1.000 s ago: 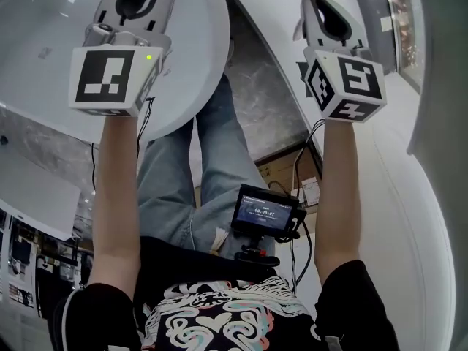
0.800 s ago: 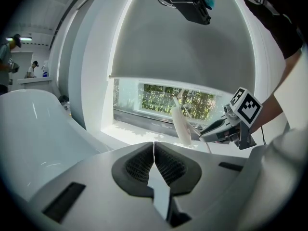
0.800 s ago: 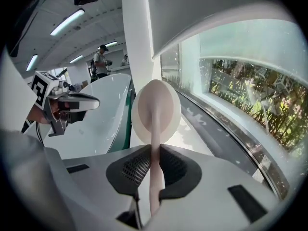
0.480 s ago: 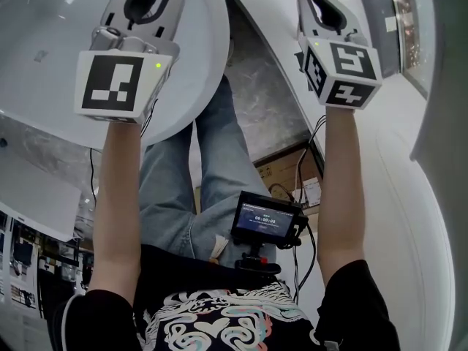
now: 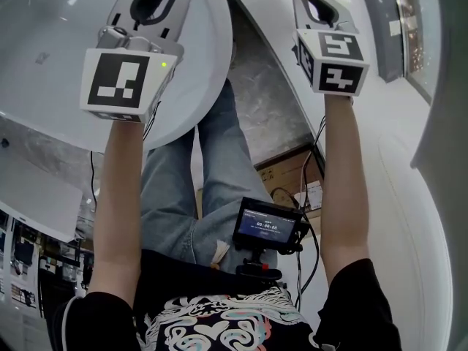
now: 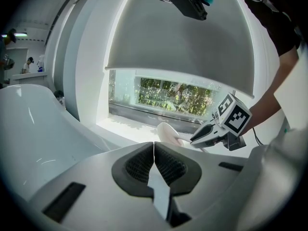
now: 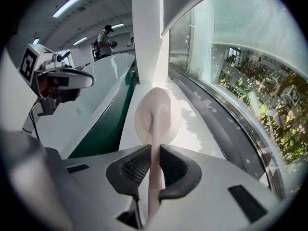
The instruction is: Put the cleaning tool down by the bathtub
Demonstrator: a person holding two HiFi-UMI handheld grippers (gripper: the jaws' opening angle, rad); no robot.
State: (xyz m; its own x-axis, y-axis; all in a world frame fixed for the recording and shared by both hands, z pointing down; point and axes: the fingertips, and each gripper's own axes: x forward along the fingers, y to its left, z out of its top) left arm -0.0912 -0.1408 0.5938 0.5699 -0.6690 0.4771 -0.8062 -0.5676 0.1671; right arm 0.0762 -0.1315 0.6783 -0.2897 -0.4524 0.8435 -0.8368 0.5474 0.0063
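Left gripper [image 6: 154, 148] closed; right gripper [image 7: 155, 153] (clamping).

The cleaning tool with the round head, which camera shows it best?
The right gripper view: the cleaning tool sits clamped in the right gripper, handle between the jaws, round head straight ahead. The left gripper view shows just its head, small, beside that gripper. The head view catches barely a sliver at its top edge.
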